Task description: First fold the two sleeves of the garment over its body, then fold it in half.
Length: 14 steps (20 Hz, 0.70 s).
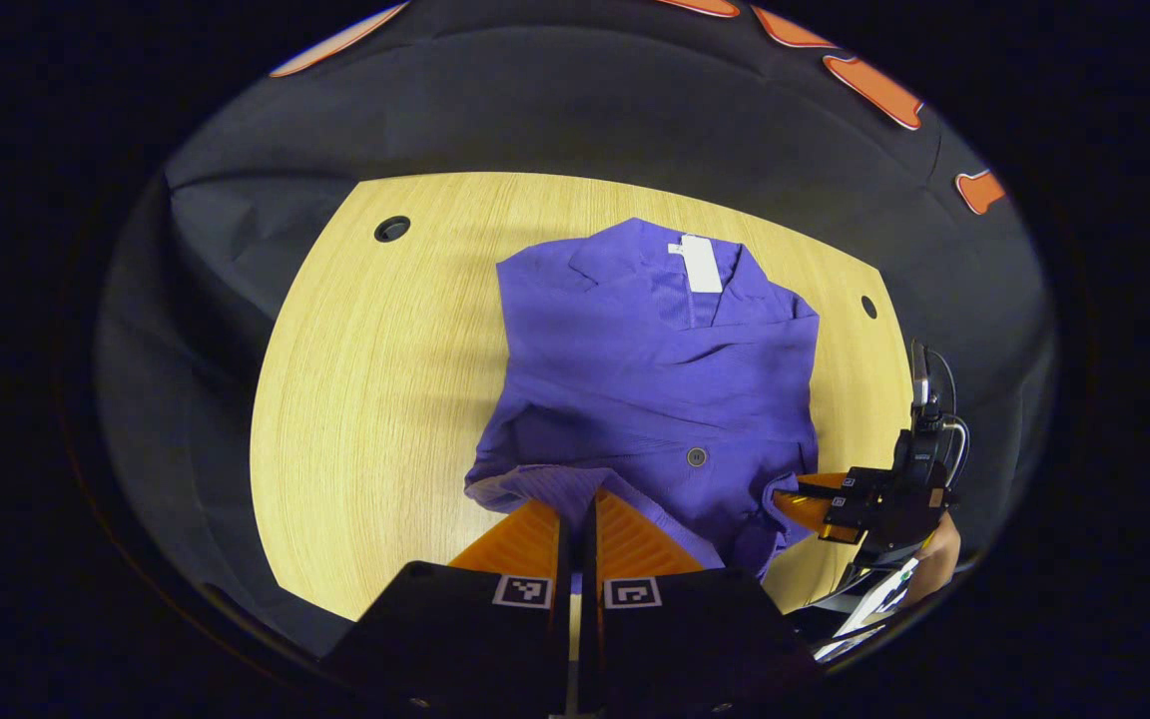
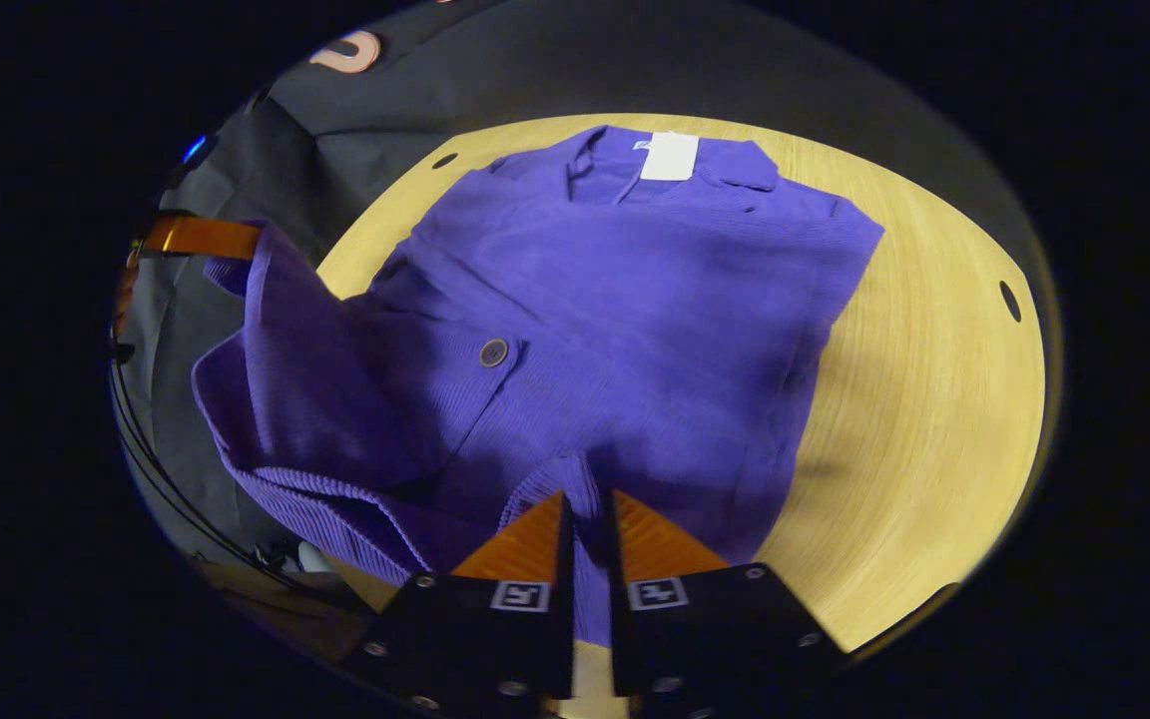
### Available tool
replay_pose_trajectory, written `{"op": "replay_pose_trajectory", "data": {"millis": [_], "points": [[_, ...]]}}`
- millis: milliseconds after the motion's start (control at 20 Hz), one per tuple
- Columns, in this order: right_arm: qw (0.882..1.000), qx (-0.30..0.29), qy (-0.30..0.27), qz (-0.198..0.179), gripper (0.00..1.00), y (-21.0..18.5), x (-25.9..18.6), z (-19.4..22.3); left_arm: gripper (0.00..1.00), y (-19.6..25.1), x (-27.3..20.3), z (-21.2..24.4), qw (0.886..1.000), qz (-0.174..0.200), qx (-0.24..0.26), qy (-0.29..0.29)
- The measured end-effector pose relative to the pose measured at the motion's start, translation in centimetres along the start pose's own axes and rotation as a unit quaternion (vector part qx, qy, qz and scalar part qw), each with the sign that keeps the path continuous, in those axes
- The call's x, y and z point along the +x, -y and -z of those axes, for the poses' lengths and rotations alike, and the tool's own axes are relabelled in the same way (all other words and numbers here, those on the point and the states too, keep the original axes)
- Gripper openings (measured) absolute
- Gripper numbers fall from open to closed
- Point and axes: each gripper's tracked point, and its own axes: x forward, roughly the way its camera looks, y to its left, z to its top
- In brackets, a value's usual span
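A purple knit garment [image 1: 655, 379] lies on the wooden table [image 1: 375, 399], collar and white label [image 1: 702, 264] at the far end, both sleeves folded across its body. My left gripper [image 1: 577, 496] is shut on the ribbed hem at the near left corner, lifted off the table. My right gripper [image 2: 587, 496] is shut on the hem [image 2: 560, 479] at the other near corner. In the left gripper view the right gripper [image 1: 795, 494] shows at the right, pinching cloth. In the right gripper view the left gripper [image 2: 201, 238] holds its raised corner at the upper left.
The round table [image 2: 934, 399] has small dark holes [image 1: 391, 229] near its far corners. Black cloth wall [image 1: 575, 110] rises behind it. A dark button [image 2: 493, 352] sits on the garment's front. Bare wood lies to both sides of the garment.
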Motion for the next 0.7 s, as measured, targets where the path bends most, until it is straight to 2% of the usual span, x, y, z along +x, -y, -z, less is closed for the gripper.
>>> {"op": "replay_pose_trajectory", "data": {"millis": [50, 150, 400, 700], "points": [[1.0, 0.018, -0.001, -0.016, 0.07, -0.4, -0.4, -0.1, 0.05, 0.1, 0.0, -0.1, 1.0, 0.001, 0.001, -0.001], [0.997, 0.055, 0.004, -0.053, 0.02, -1.4, -1.6, -0.7, 0.05, 0.0, 0.0, 0.0, 1.0, 0.002, 0.001, 0.0], [0.994, 0.088, 0.024, -0.057, 0.01, 0.3, -4.2, -1.7, 0.05, 0.1, 0.0, -0.2, 1.0, 0.004, 0.008, -0.001], [0.989, 0.107, 0.094, -0.044, 0.01, 3.0, -9.6, -6.8, 0.05, 0.0, -0.1, -2.3, 1.0, 0.009, 0.013, -0.001]]}}
